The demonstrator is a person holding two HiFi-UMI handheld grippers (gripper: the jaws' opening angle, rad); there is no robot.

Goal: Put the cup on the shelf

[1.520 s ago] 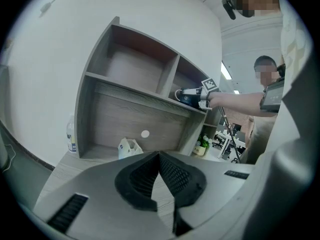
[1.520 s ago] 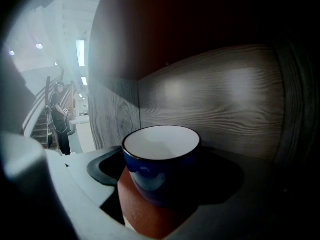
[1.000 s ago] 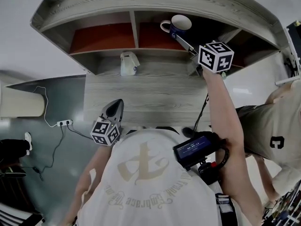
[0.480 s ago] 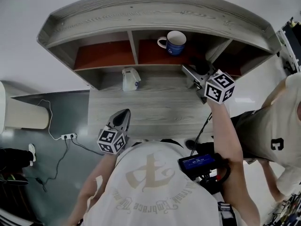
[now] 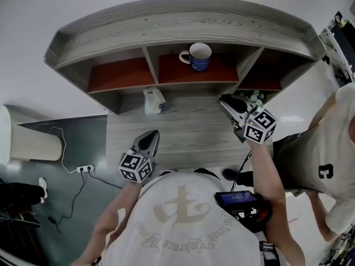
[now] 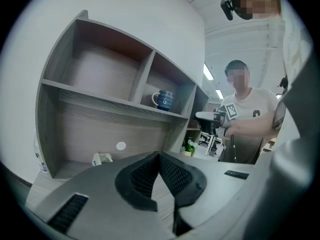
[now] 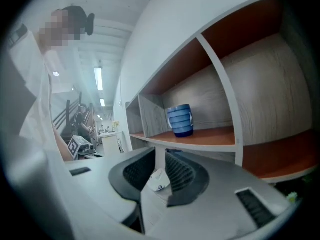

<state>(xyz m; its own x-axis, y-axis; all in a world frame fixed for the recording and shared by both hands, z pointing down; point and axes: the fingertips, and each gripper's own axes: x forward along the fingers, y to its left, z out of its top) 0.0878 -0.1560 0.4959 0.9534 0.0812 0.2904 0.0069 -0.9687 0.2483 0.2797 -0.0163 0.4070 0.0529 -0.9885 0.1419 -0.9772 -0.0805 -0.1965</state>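
The blue cup (image 5: 198, 56) stands upright on the red-brown floor of the shelf's (image 5: 166, 24) middle compartment, handle to the left; it also shows in the left gripper view (image 6: 164, 99) and the right gripper view (image 7: 180, 120). My right gripper (image 5: 232, 105) hangs over the desk, below and right of the cup and well apart from it. Its jaws (image 7: 160, 156) have just been closing, and a narrow gap remains with nothing between them. My left gripper (image 5: 150, 139) hovers near the desk's front edge, its jaws (image 6: 159, 156) shut and empty.
A small white object (image 5: 153, 100) sits on the desk (image 5: 183, 129) under the left compartment. A little plant (image 5: 255, 97) stands at the desk's right end. Another person (image 5: 327, 148) stands at the right. A cable and power strip (image 5: 84, 169) lie on the floor at the left.
My right gripper has drawn back from the shelf toward me and sunk lower, leaving the cup standing alone in the compartment. Its jaws have narrowed. The left gripper has edged forward.
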